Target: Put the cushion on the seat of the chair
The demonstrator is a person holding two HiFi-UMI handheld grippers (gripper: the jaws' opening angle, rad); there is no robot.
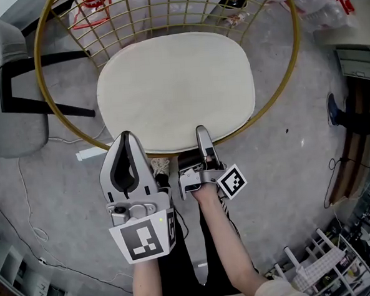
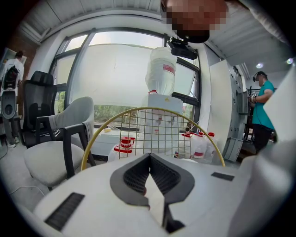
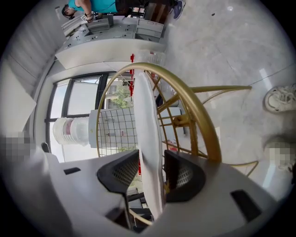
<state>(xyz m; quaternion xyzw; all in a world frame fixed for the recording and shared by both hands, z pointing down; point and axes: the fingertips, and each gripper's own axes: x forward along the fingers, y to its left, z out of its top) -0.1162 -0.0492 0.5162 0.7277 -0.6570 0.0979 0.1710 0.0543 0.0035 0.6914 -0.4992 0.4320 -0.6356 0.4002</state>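
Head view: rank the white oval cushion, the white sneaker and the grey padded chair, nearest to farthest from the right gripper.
1. white oval cushion, its edge between the right gripper jaws
2. white sneaker, close beside, on the floor
3. grey padded chair, far left

Grey left gripper (image 1: 126, 141), black-white marker cube (image 1: 144, 239)

One cream cushion (image 1: 175, 88), one gold wire chair (image 3: 208, 138), one grey armchair (image 1: 11, 117), one black office chair (image 2: 39, 97), one upturned water bottle (image 2: 161, 69). Two sets of tongs: left tongs (image 1: 127, 141), right tongs (image 1: 202, 137). At least three red-capped jugs (image 2: 203, 148).
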